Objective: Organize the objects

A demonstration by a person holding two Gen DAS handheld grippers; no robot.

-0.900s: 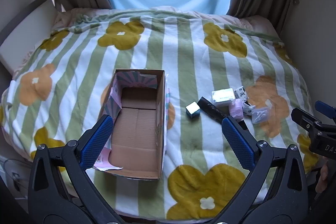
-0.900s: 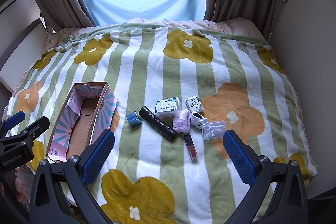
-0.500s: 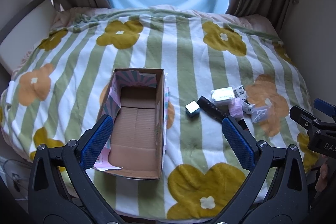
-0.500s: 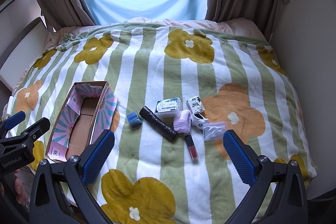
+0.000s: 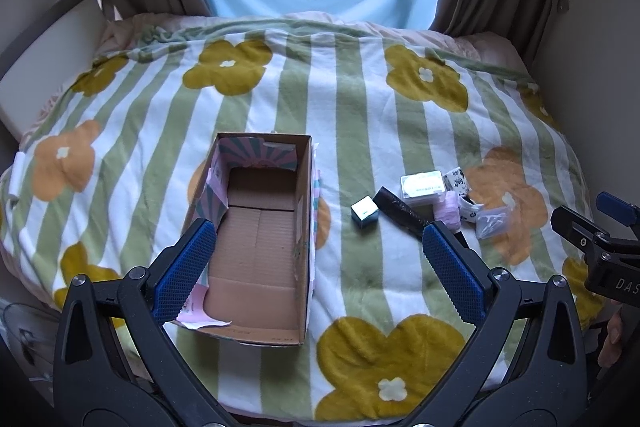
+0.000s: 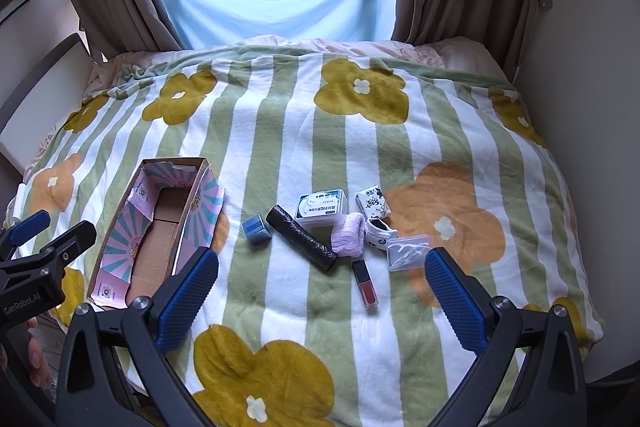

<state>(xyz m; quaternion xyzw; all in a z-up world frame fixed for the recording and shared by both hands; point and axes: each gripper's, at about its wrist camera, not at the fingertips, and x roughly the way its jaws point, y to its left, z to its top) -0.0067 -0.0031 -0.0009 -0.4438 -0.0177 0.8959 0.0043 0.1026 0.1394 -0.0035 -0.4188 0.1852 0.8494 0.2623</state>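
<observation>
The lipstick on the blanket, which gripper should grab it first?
Probably right. The right gripper, open, hangs almost over the lipstick; the left gripper hovers at the cardboard box.

One cardboard box (image 6: 160,231), one small cube (image 6: 256,229), one black roll (image 6: 301,238), one lipstick (image 6: 365,283), two clear plastic cases (image 6: 322,207), one pink cloth (image 6: 352,234).

Left gripper (image 5: 320,263): jaws spread wide, nothing between the blue pads (image 5: 184,271), tilted downward. Right gripper (image 6: 320,291): same wide stance, pads bare, also angled down. Both held side by side (each visible at the other's frame edge).
</observation>
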